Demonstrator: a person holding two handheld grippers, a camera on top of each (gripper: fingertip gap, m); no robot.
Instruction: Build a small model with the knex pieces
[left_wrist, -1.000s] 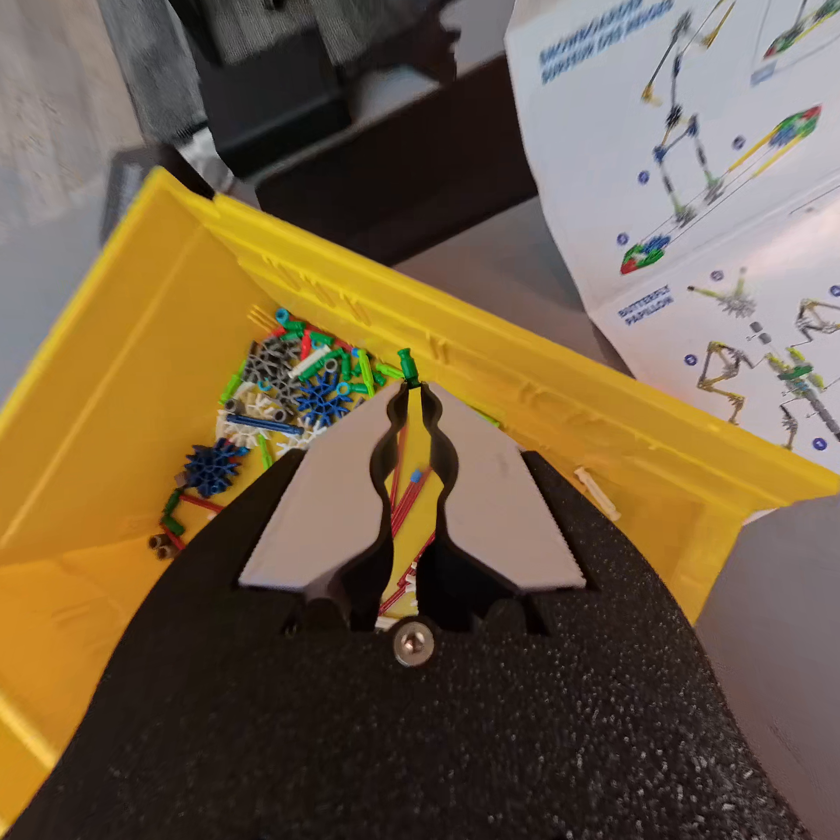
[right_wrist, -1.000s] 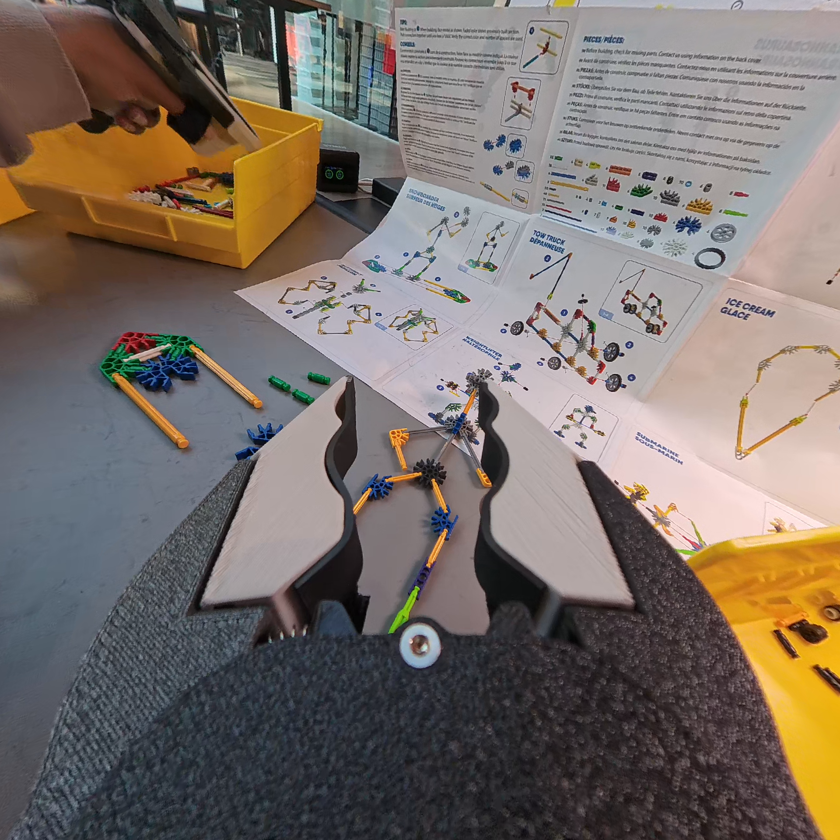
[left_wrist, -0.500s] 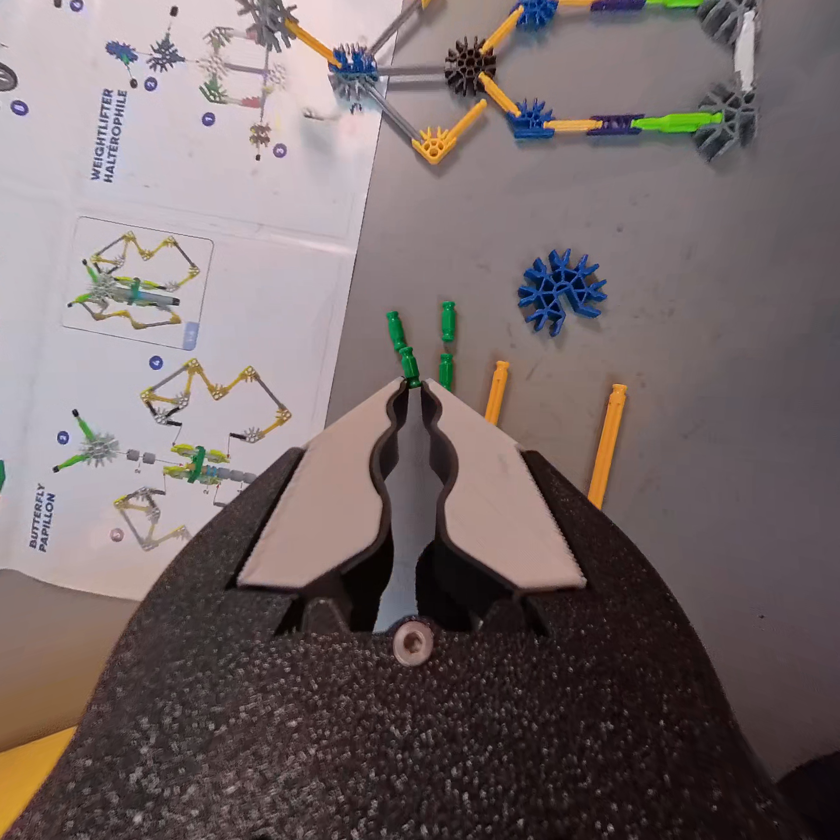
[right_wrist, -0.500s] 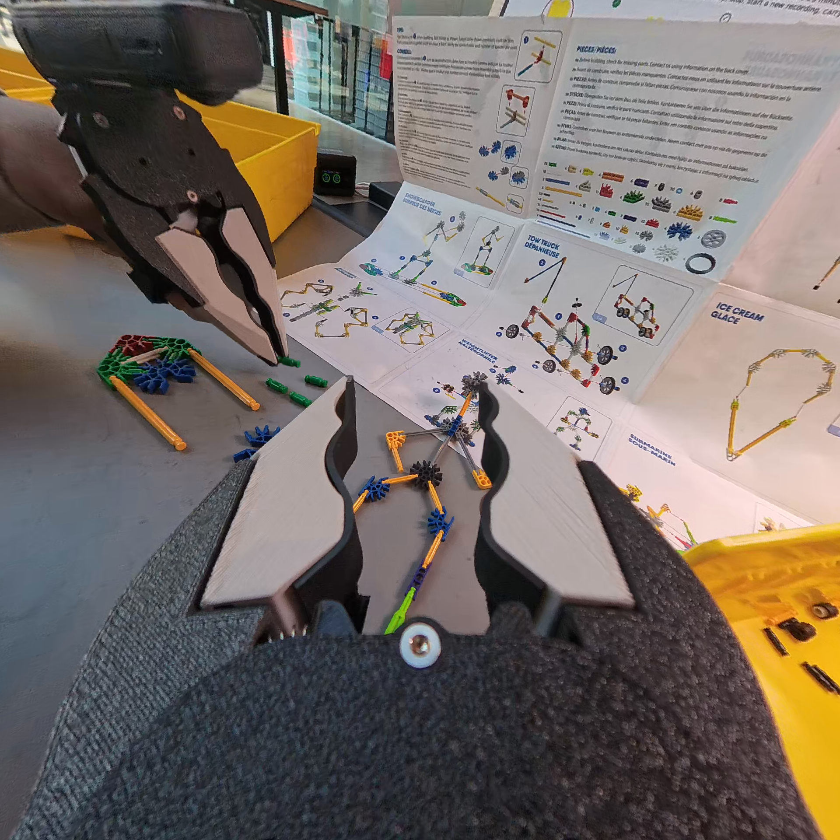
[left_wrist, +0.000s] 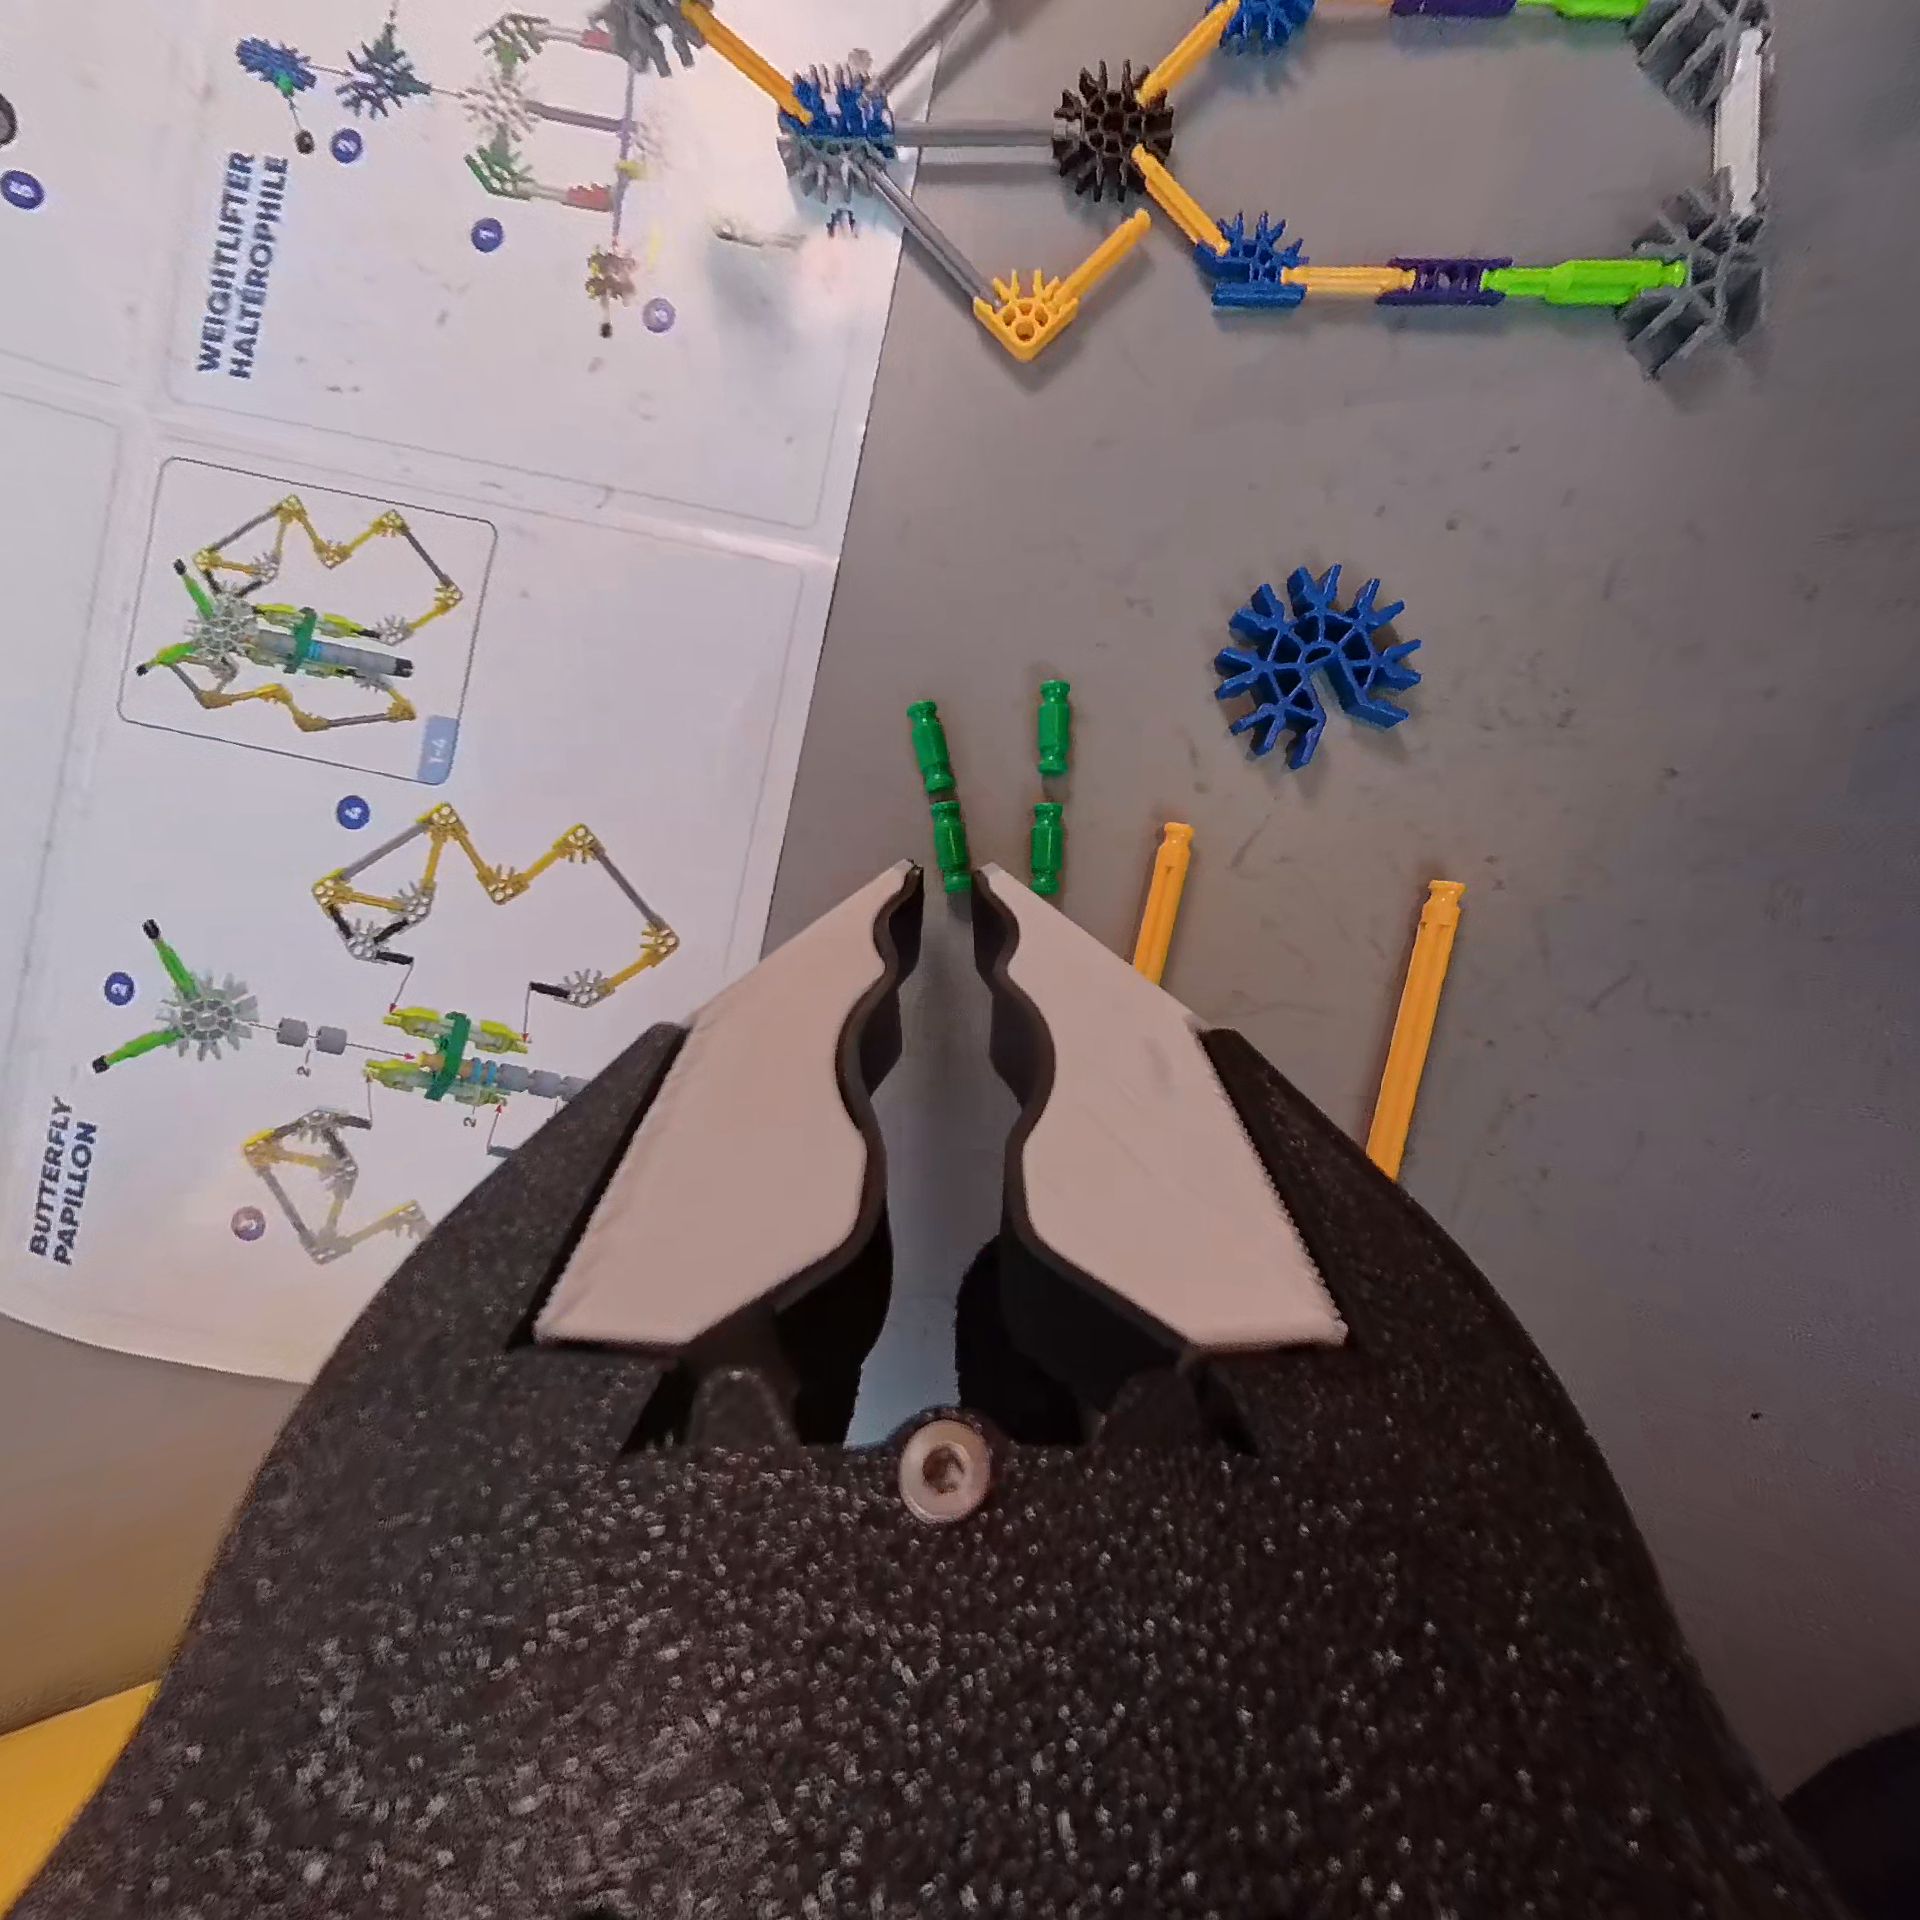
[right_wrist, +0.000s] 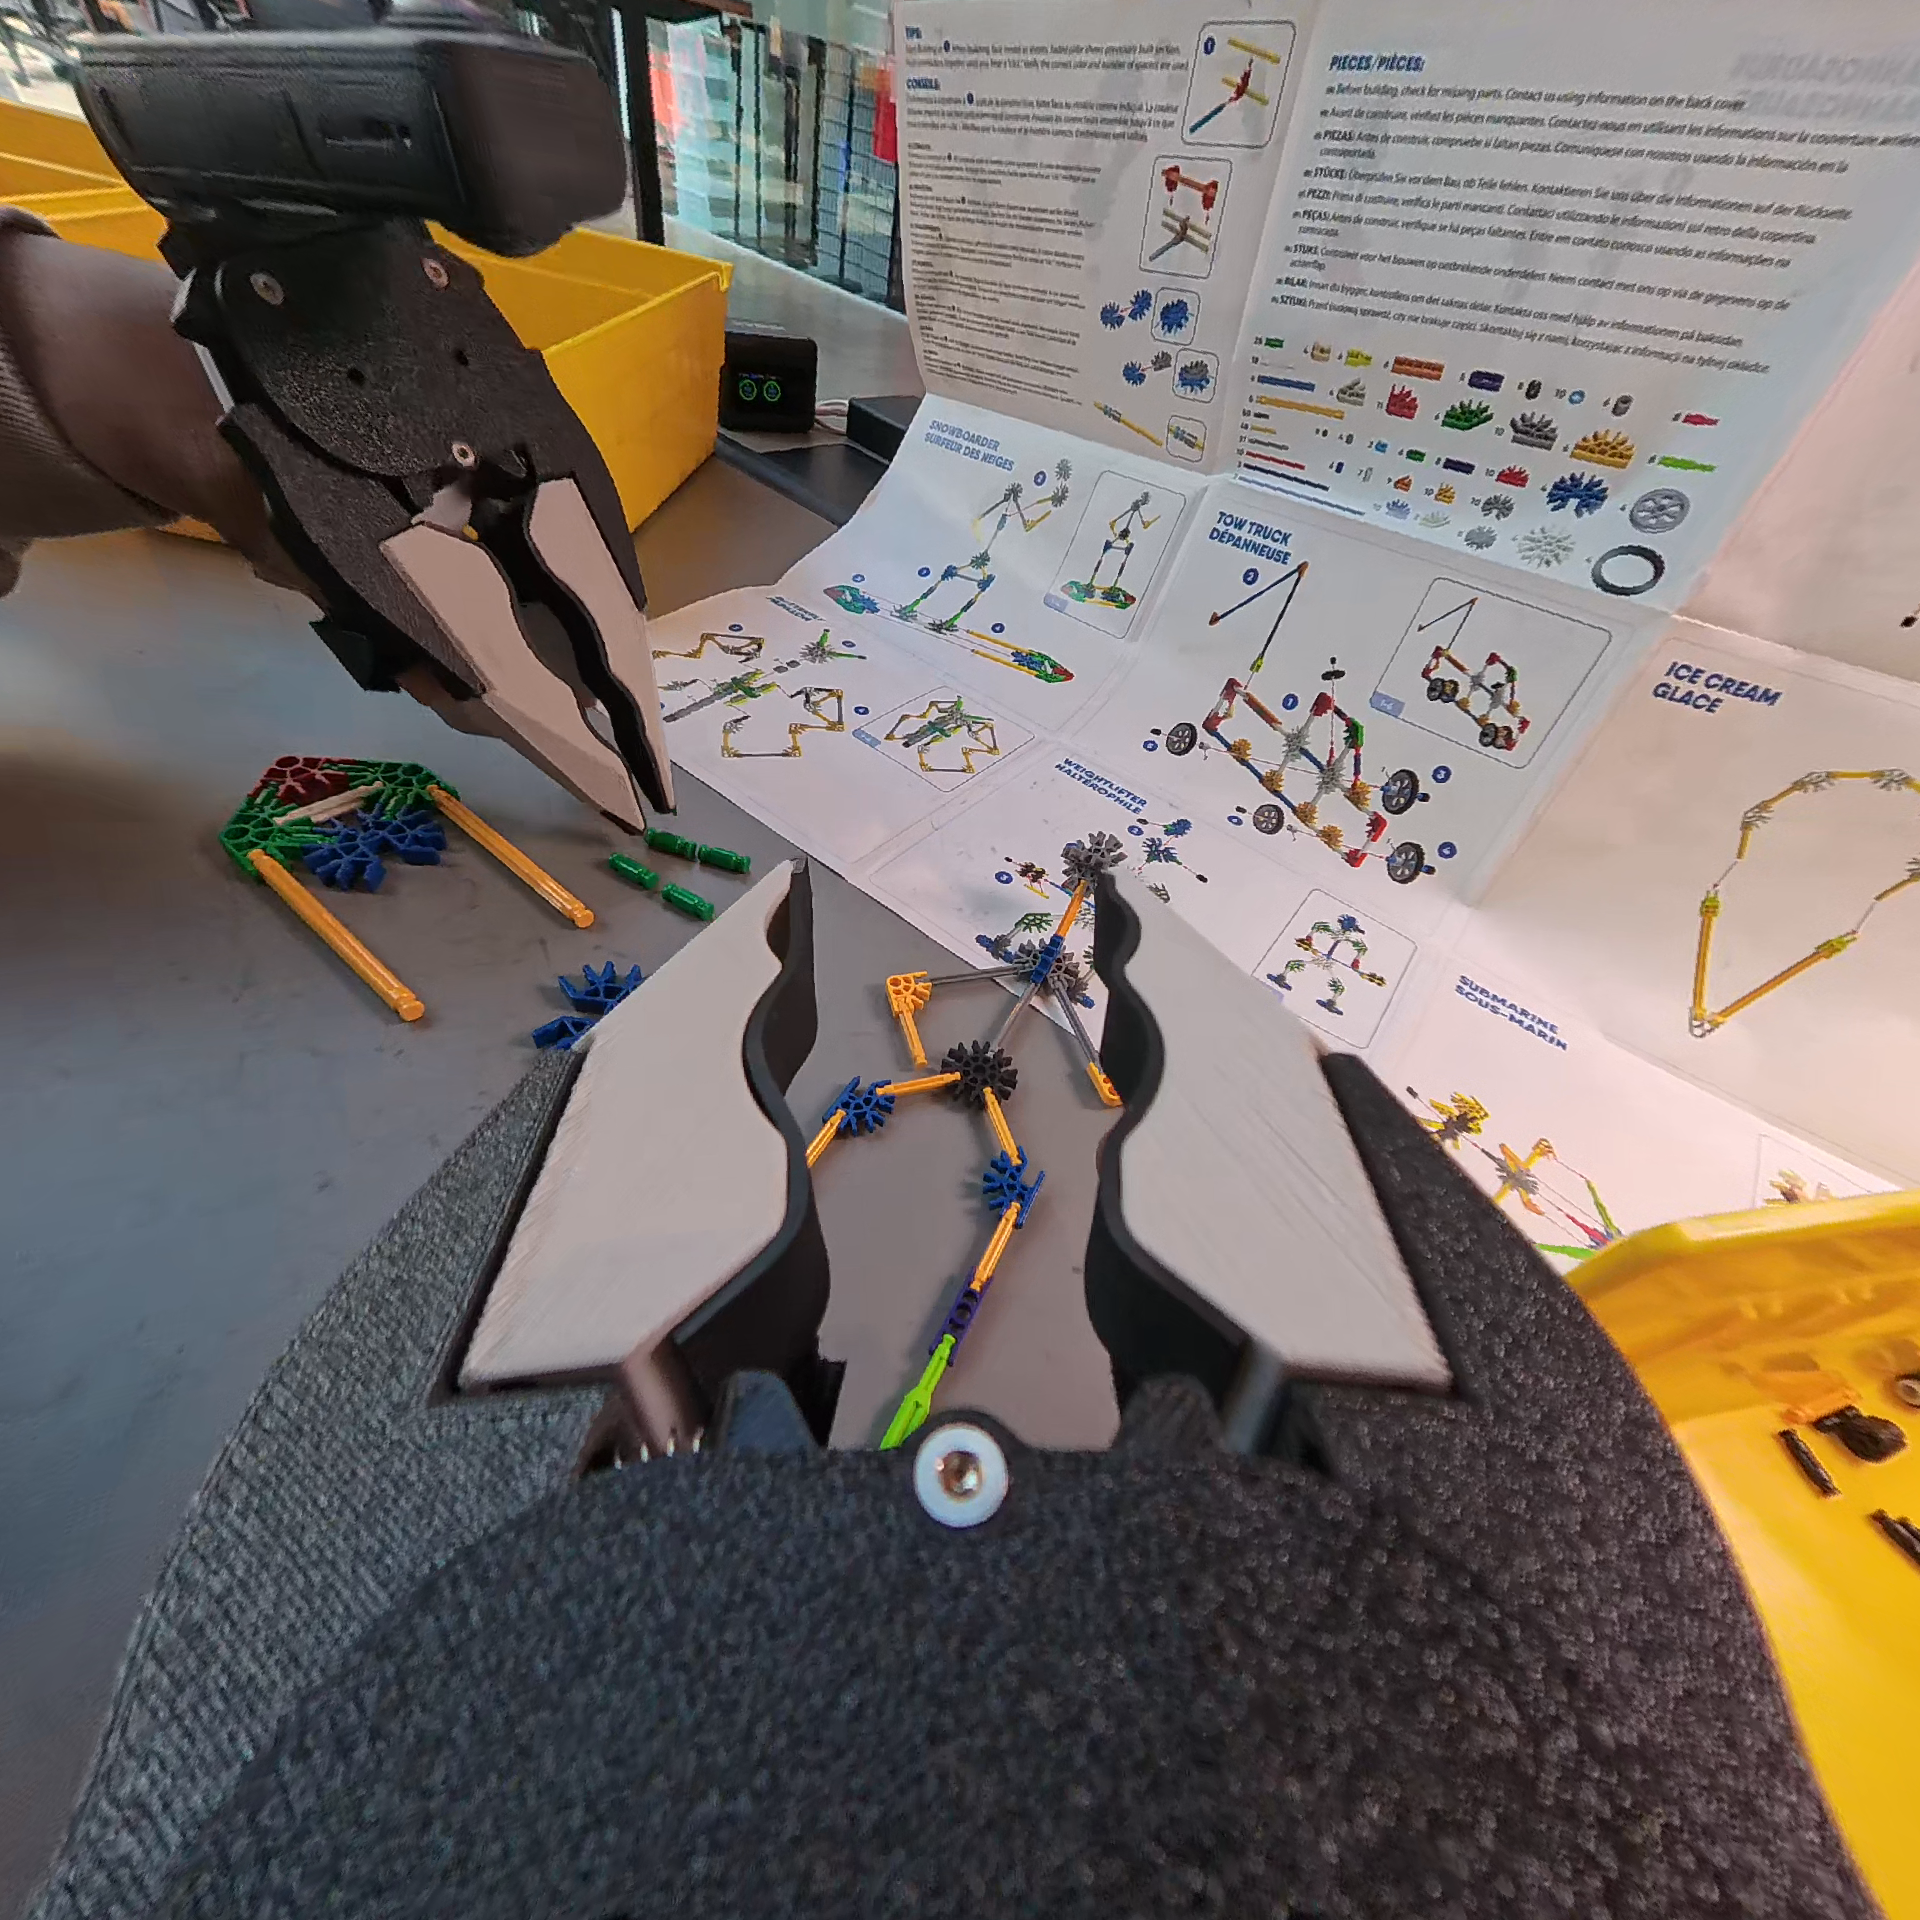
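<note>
My left gripper (left_wrist: 948, 878) points down at the grey table, its jaws slightly apart. A short green rod (left_wrist: 950, 844) lies on the table with its near end between the tips, loose. Three more green rods (left_wrist: 1052, 727) lie beside it. Two yellow rods (left_wrist: 1413, 1029) and a blue snowflake connector (left_wrist: 1314, 665) lie to the right. My left gripper also shows in the right wrist view (right_wrist: 649, 816), held by a hand. My right gripper (right_wrist: 951, 878) is open and empty, low over a flat model of rods and connectors (right_wrist: 977, 1070), which also shows in the left wrist view (left_wrist: 1112, 130).
A large folded instruction sheet (right_wrist: 1351, 520) lies on the table and stands up behind it. A yellow bin (right_wrist: 623, 312) is at the back left and another (right_wrist: 1766, 1351) at the near right. A green, red and blue connector assembly (right_wrist: 343, 821) lies at left. The tips of one gripper are about 15 cm away from the tips of the other. The blue snowflake connector (left_wrist: 1314, 665) sits 8 cm or so from the ends of my left fingers.
My left gripper carried the green rod from the yellow bin to the table beside the other green rods, then opened slightly and let it go. The right gripper has not moved.
</note>
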